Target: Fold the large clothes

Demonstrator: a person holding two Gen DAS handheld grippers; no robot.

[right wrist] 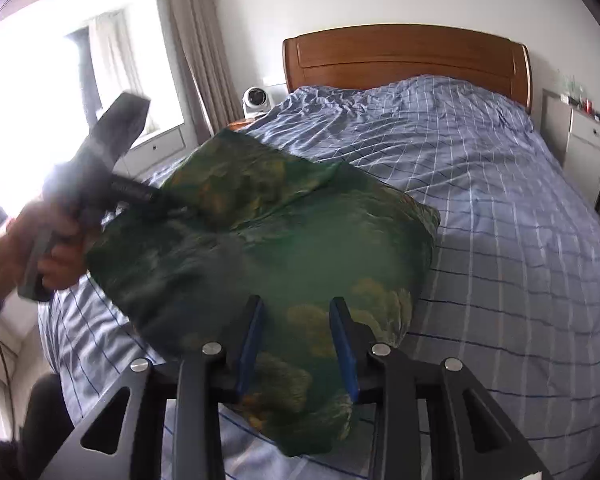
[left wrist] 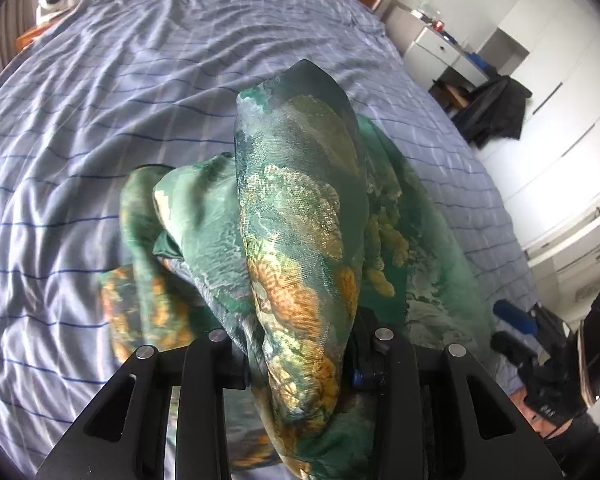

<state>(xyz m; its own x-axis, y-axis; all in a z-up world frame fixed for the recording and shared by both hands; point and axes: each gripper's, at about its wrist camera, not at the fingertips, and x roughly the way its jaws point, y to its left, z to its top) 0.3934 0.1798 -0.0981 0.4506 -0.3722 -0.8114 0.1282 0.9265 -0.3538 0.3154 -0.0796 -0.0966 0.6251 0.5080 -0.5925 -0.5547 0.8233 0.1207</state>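
Note:
A green garment (left wrist: 300, 200) with an orange-and-gold flower print lies bunched on the blue checked bed (left wrist: 100, 120). A thick fold of it rises over my left gripper (left wrist: 300, 344) and runs down between its jaws, hiding the fingertips; the gripper is shut on that fold. In the right wrist view the garment (right wrist: 300, 248) spreads as a rumpled heap near the bed's (right wrist: 500, 200) front left corner. My right gripper (right wrist: 298, 320) has its blue pads (right wrist: 252, 344) on either side of the near hem, with cloth filling the gap. A hand (right wrist: 48, 248) holds the left gripper (right wrist: 180, 210) at the garment's left edge.
A wooden headboard (right wrist: 404, 56) stands at the far end. A round white device (right wrist: 255, 100) sits on the bedside stand by the bright window (right wrist: 60, 100). A white nightstand (right wrist: 584, 136) and a dark jacket (left wrist: 496, 112) on a chair are to the right. Black gear (left wrist: 560, 368) lies beside the bed.

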